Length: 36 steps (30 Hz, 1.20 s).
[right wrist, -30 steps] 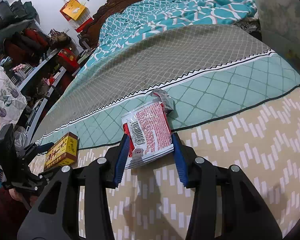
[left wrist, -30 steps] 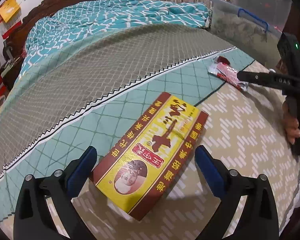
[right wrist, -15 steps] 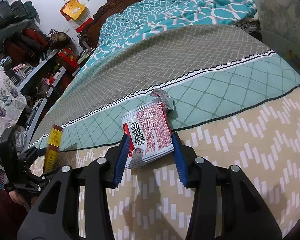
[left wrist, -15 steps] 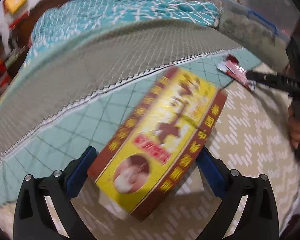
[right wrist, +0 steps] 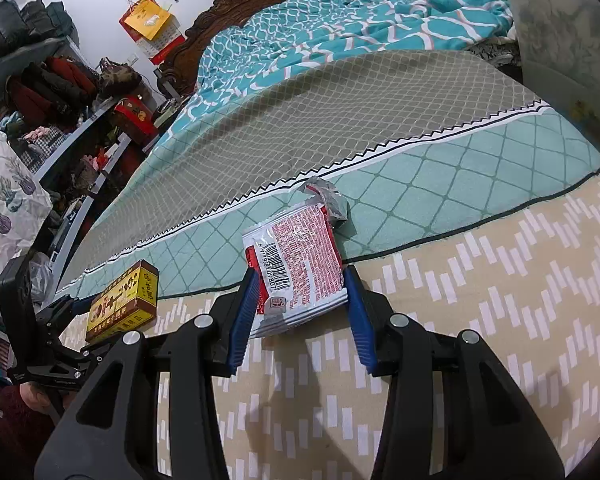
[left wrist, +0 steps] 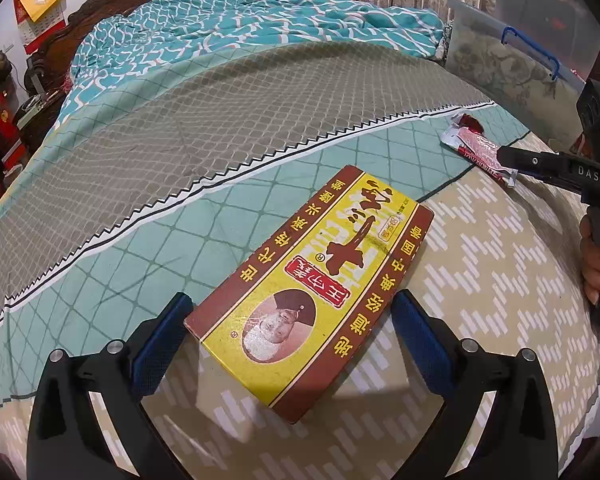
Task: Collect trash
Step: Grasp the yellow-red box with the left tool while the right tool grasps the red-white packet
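Setting: a bed (left wrist: 260,128) with a spread in grey, green and beige bands; a rumpled teal quilt (left wrist: 252,32) lies at the far end before a carved headboard (right wrist: 260,4).
Box: a flat yellow and brown box (left wrist: 316,284) with printed characters lies on the bed, across the line where the green band meets the beige one; in the right wrist view it shows at the left (right wrist: 122,302).
Left gripper: the left gripper (left wrist: 288,332) has its jaws apart, one blue pad on either side of the near end of the box; the left pad is at the box corner, the right pad stands just beside its long edge. No clamping is visible.
Wrapper: a red and white wrapper (right wrist: 300,268), barcode up, torn silver end away from the camera, lies on the bed at the green and beige border.
Right gripper: the right gripper (right wrist: 300,312) straddles the near end of the wrapper, both blue pads against its side edges, clamped on it. In the left wrist view it reaches the wrapper (left wrist: 476,148) from the right.
Container: a clear plastic bin (left wrist: 516,40) with a blue handle stands at the bed's far right.
Surroundings: shelves (right wrist: 60,92) crowded with bags and clothing at the left; a calendar (right wrist: 152,24) hangs on the wall.
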Tool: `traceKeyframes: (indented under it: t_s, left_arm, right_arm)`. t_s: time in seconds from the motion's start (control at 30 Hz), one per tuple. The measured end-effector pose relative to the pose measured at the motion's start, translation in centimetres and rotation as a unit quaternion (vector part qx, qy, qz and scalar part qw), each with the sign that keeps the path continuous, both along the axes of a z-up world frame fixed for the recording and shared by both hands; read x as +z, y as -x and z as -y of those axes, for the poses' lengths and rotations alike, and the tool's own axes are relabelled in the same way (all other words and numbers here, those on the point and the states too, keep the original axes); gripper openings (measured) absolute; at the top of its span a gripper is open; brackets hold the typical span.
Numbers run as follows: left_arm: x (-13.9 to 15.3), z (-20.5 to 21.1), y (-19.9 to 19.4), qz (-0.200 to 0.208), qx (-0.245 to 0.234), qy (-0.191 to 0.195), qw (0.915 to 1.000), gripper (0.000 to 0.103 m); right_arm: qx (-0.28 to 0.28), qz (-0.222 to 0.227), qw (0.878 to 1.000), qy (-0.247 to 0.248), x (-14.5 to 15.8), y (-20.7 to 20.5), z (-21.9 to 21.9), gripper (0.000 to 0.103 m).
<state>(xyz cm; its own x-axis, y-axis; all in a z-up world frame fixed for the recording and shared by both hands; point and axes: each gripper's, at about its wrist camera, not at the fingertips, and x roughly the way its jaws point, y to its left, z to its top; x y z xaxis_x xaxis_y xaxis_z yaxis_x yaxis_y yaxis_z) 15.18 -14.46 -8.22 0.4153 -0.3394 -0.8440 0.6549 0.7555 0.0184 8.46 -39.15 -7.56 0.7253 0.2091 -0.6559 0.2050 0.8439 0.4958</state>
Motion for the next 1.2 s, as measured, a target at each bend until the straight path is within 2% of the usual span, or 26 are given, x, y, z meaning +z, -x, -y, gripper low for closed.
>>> traceKeyframes:
  t_s: [0.3, 0.4, 0.47, 0.6, 0.87, 1.03, 1.2]
  left_arm:
    - [-0.01, -0.02, -0.02, 0.0, 0.0, 0.0, 1.0, 0.096]
    - [-0.02, -0.04, -0.05, 0.0, -0.001, 0.0, 1.0, 0.096]
    - [-0.02, -0.02, -0.02, 0.0, 0.0, 0.0, 1.0, 0.096]
    - [-0.04, -0.13, -0.05, -0.001, 0.0, 0.0, 1.0, 0.096]
    - [-0.05, -0.09, -0.62, -0.003, 0.006, 0.001, 1.0, 0.096]
    - [-0.03, -0.13, -0.67, -0.004, 0.004, 0.002, 1.0, 0.096]
    - [-0.02, -0.17, -0.51, -0.001, 0.004, 0.002, 1.0, 0.095]
  right_arm:
    - [0.001, 0.001, 1.0, -0.002, -0.06, -0.15, 0.19, 0.047]
    - [0.003, 0.004, 1.0, -0.003, -0.07, -0.16, 0.35, 0.051]
    - [-0.008, 0.002, 1.0, 0.004, 0.14, 0.09, 0.11, 0.055]
    - [-0.036, 0.002, 0.999, 0.003, 0.18, 0.63, 0.77, 0.056]
    - [-0.032, 0.001, 0.999, 0.005, 0.2, 0.41, 0.88, 0.058]
    - [-0.021, 0.005, 1.0, 0.006, 0.27, 0.24, 0.26, 0.066]
    - [-0.016, 0.007, 1.0, 0.004, 0.26, 0.08, 0.19, 0.07]
